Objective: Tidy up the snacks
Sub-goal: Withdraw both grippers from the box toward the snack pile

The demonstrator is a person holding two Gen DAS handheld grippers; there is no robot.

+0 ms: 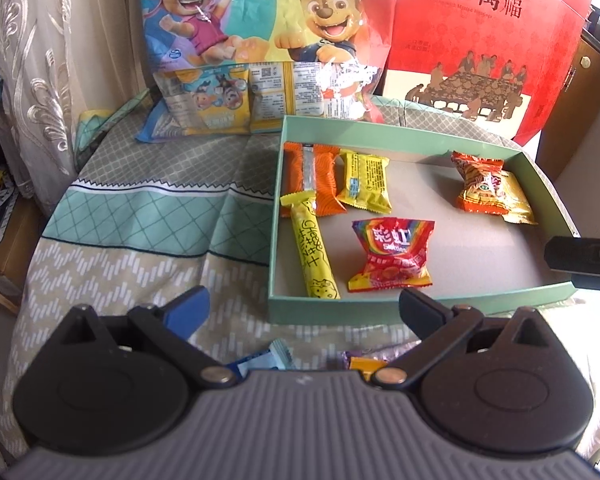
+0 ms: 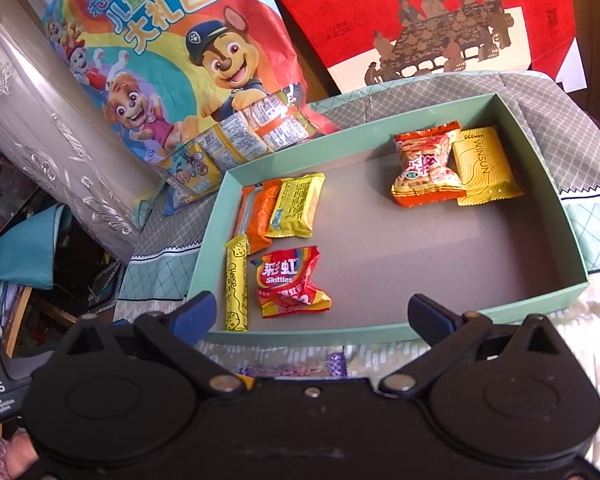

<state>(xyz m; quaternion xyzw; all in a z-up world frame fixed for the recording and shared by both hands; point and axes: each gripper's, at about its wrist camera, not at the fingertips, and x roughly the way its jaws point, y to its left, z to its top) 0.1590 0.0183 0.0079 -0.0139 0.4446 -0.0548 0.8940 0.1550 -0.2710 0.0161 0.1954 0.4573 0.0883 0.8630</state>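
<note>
A mint-green box (image 1: 400, 142) (image 2: 340, 150) with a grey floor lies on the patterned cloth. Inside, at its left, are a yellow cheese stick (image 1: 314, 256) (image 2: 236, 284), a red Skittles pack (image 1: 392, 256) (image 2: 288, 282), an orange pack (image 1: 324, 178) (image 2: 258, 216) and a yellow pack (image 1: 366, 180) (image 2: 296, 206). At its right an orange-red snack bag (image 1: 480, 182) (image 2: 424, 170) lies against a yellow Winsun pack (image 2: 484, 168). My left gripper (image 1: 304, 308) and right gripper (image 2: 312, 314) both stand open and empty over the box's near edge.
Loose wrappers lie on the cloth in front of the box: a blue one (image 1: 268, 360) and a purple one (image 2: 296, 368). A big cartoon-dog snack bag (image 1: 260, 20) (image 2: 172, 60) and a red gift box (image 1: 480, 40) (image 2: 420, 12) stand behind. A curtain (image 1: 40, 80) hangs at left.
</note>
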